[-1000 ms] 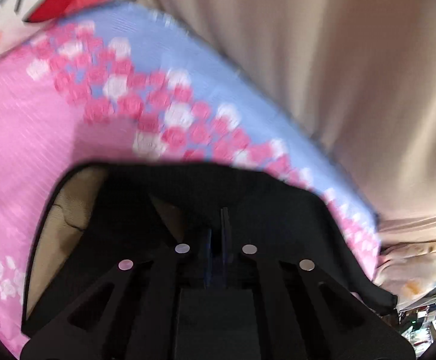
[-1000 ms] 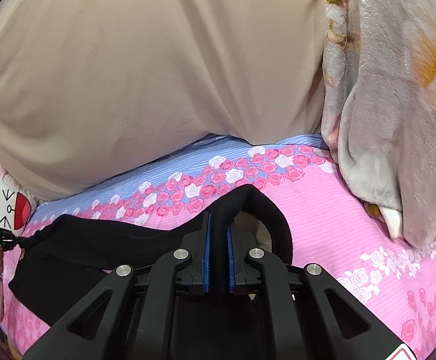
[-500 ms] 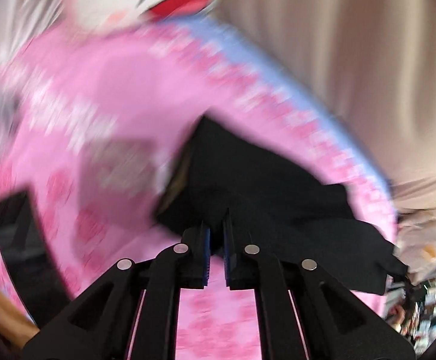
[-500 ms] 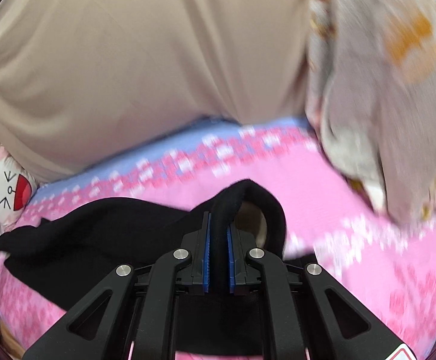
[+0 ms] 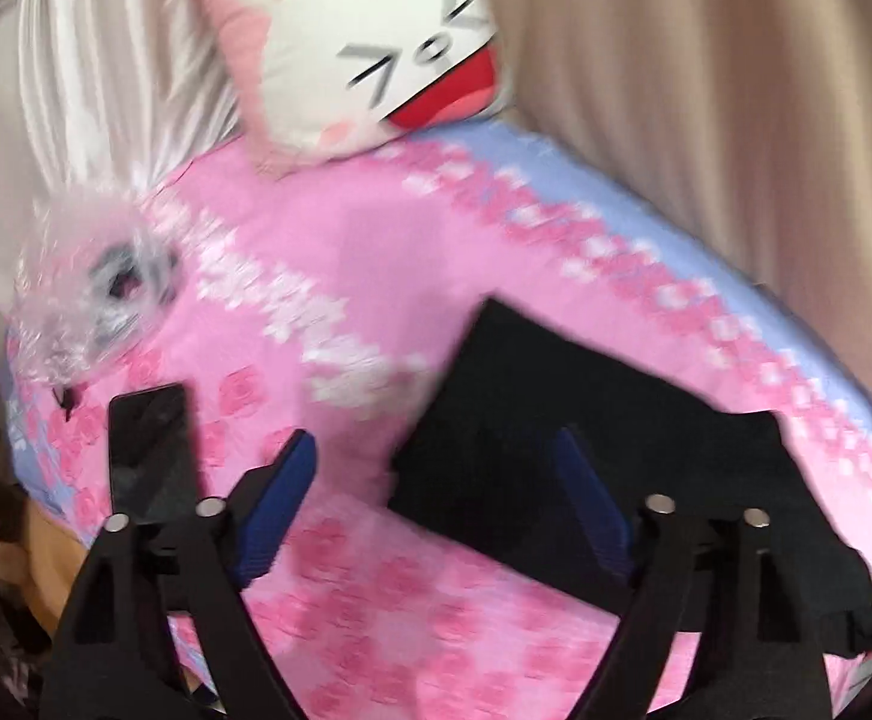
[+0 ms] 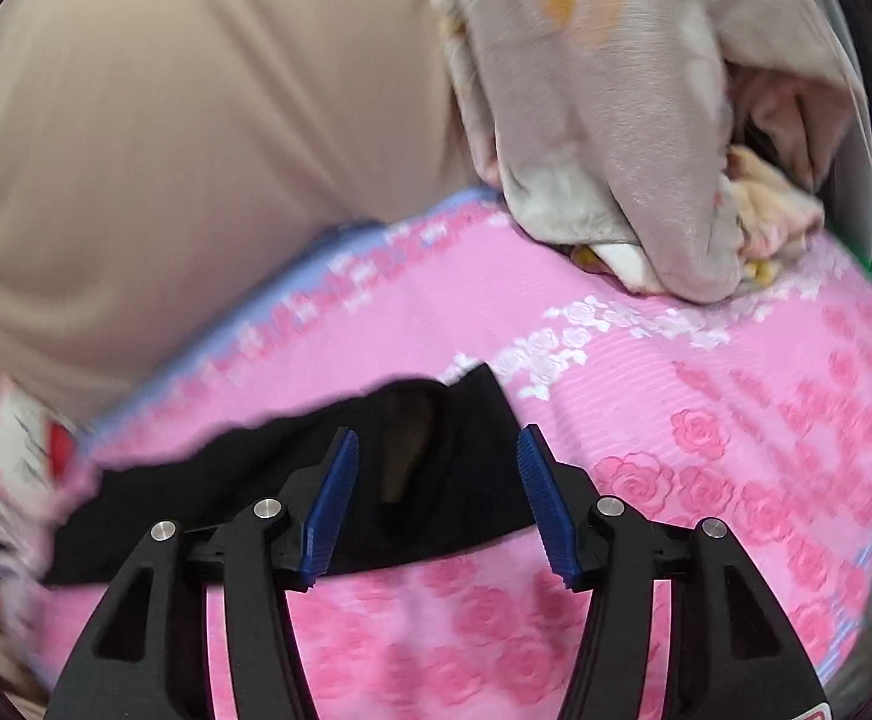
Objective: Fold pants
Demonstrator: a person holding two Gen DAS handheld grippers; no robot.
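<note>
A bed (image 5: 375,276) fills both views, covered by a pink sheet with rose print and a blue edge. Behind it hangs a beige curtain (image 6: 165,120). A grey blanket (image 6: 646,120) is heaped at the far right corner of the bed. A white cat-face pillow (image 5: 375,42) leans at the head end. The black pants (image 5: 556,450) lie flat on the sheet, folded over. A dark phone (image 5: 147,456) lies near the bed's left edge, beside a crumpled clear plastic bag (image 5: 87,300); what it holds is too blurred to tell, perhaps something grey. The left hand-held gripper (image 5: 436,510) has just opened wide, clear of the cloth. The right hand-held gripper (image 6: 436,498) has also just opened, the pants' edge (image 6: 327,468) lying loose between its pads.
</note>
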